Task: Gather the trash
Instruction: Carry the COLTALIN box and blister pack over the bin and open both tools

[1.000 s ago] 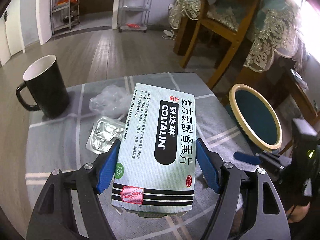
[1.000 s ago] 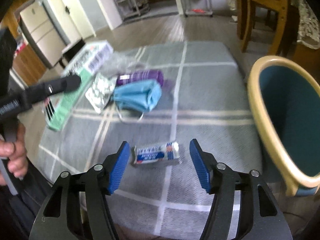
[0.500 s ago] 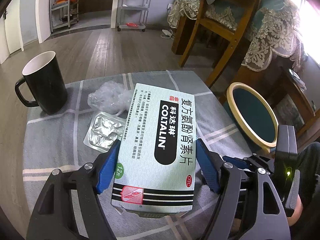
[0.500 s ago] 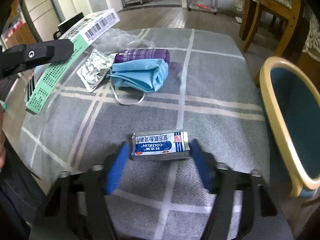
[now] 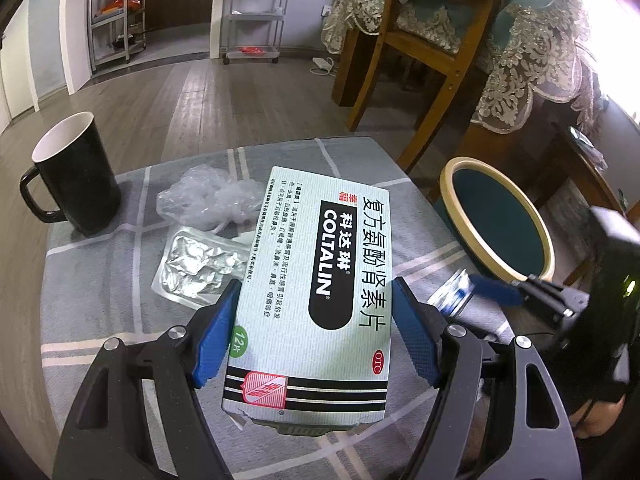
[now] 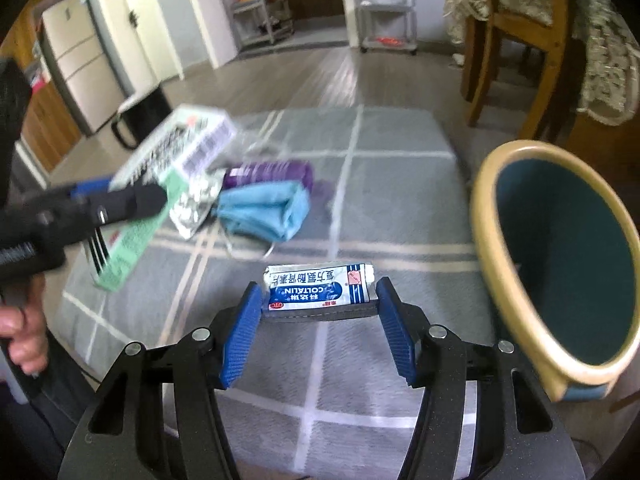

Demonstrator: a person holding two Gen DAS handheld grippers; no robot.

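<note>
The right tongs (image 6: 318,312) have closed on the small sachet (image 6: 320,290) and lifted it off the counter (image 6: 400,184) — beside the bin (image 6: 516,320); left tongs (image 5: 314,334) clamp the medicine box (image 5: 320,264), ready for dumping.

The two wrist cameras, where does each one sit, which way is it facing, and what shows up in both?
Left wrist: behind the left gripper, angled down over the grey table; its blue pads clamp the Coltalin box; the right gripper shows at right.
Right wrist: behind the right gripper, angled down; it clamps the Coltalin blister pack; a hand shows at left.
Shared: box, foil blister, black mug, bin.
</note>
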